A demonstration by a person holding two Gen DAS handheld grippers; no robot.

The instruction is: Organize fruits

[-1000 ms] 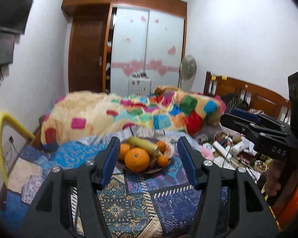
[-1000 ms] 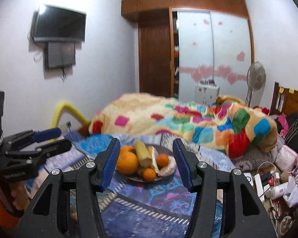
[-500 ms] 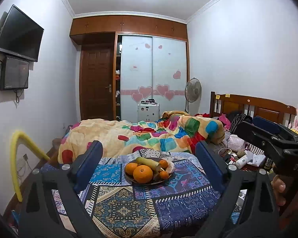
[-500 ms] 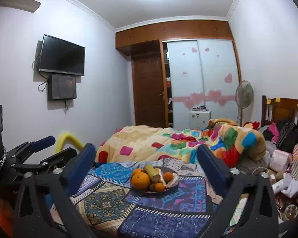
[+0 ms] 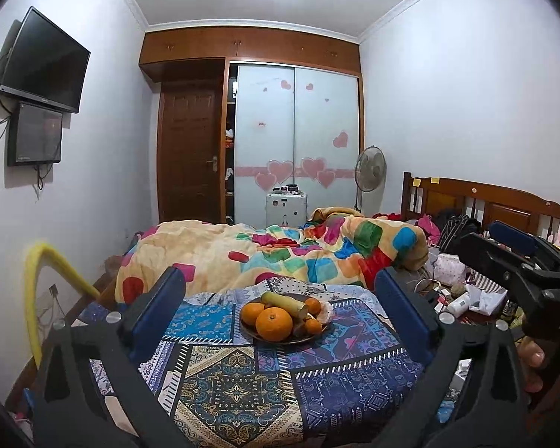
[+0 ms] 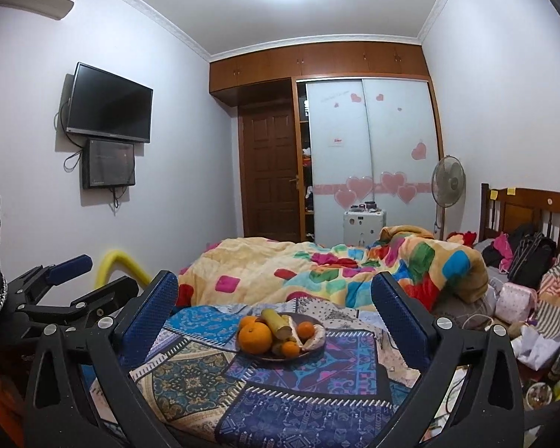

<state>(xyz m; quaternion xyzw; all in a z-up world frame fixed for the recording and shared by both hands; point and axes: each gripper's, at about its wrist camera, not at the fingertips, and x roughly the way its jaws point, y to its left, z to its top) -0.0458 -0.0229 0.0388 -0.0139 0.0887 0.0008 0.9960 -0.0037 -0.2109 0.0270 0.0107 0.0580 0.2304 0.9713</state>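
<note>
A dark plate (image 5: 255, 337) of fruit sits on a patterned bedspread (image 5: 239, 384). It holds a big orange (image 5: 274, 324), a second orange (image 5: 252, 313), a yellow banana (image 5: 284, 301) and small oranges (image 5: 313, 305). My left gripper (image 5: 280, 313) is open and empty, well short of the plate. In the right wrist view the plate (image 6: 313, 351), big orange (image 6: 254, 339) and banana (image 6: 276, 322) lie ahead of my right gripper (image 6: 274, 313), which is open and empty. Each gripper shows at the edge of the other's view.
A bunched colourful blanket (image 5: 280, 254) lies behind the plate. Clutter and bags (image 5: 455, 291) fill the right side by a wooden headboard (image 5: 481, 201). A yellow curved tube (image 5: 33, 291) stands at left. A fan (image 5: 370, 168) and wardrobe (image 5: 295, 142) are at the back.
Both grippers have pulled back and up from the plate, and both have opened wide. The fruit has not moved.
</note>
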